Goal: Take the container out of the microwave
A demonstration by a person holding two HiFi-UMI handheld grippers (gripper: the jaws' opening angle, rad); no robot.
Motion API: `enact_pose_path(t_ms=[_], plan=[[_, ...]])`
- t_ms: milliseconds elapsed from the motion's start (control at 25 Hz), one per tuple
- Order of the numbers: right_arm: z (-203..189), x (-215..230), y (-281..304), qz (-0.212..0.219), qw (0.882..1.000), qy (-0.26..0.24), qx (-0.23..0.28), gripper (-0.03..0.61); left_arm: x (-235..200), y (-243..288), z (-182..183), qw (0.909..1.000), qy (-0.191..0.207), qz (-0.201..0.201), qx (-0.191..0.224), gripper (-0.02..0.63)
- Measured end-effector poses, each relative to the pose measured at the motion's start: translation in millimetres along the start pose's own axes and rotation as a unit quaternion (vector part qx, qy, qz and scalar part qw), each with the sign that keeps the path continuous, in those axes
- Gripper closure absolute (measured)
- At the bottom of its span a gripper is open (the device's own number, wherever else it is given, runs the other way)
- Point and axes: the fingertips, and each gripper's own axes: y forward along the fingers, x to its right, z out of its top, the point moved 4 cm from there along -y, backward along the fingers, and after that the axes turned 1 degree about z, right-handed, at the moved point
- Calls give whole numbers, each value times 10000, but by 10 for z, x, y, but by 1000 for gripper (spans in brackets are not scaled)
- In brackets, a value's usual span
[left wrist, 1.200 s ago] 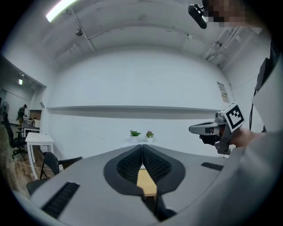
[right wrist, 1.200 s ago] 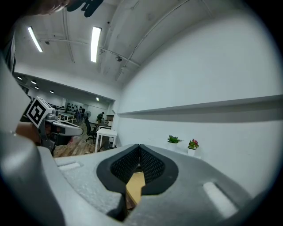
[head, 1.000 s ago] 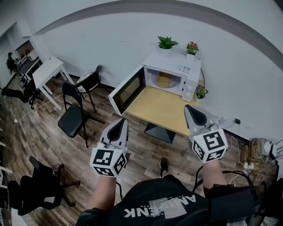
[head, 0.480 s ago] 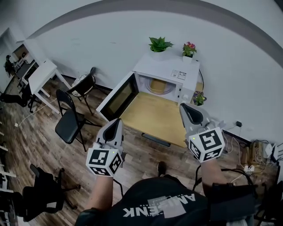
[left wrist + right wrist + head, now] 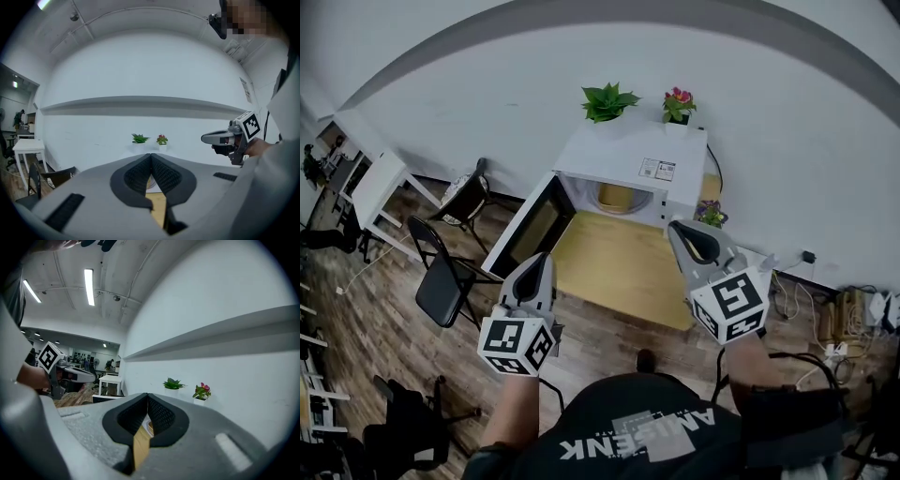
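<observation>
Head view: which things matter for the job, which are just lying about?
Job: white microwave, door open; tan round container inside it; left claw and right claw, both shut and empty.
Lying about: green potted plant and pink-flowered potted plant on top; black folding chair; white side table.

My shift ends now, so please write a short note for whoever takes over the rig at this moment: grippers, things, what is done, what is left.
Left gripper: shut, empty, short of the table's near edge.
Right gripper: shut, empty, over the table's right part.
Microwave: on the table against the wall, its door swung open to the left.
Container: inside the microwave, untouched.
Done: the door is open.
Left: open a gripper, reach in, grip the container, bring it out.
Mind the potted plants on top.
</observation>
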Motion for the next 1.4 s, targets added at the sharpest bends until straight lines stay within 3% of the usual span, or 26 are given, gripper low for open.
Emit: enact_pose_path(t_ms=[440, 960, 1120, 1400], plan=[[-33, 392, 393, -70, 10000, 12, -34, 572, -137, 618, 20, 9996, 102, -227, -166, 612], [232, 226, 1089, -833, 9962, -117, -224, 571, -970, 1000, 100, 9948, 84, -1016, -24, 612], [248, 196, 1277, -1061, 9937, -132, -346, 558, -1166, 1103, 77, 9909, 87, -1336, -94, 552], [210, 40, 1604, -1076, 9923, -292, -545, 517, -1534, 1236, 9, 9879, 38, -1541, -140, 519]])
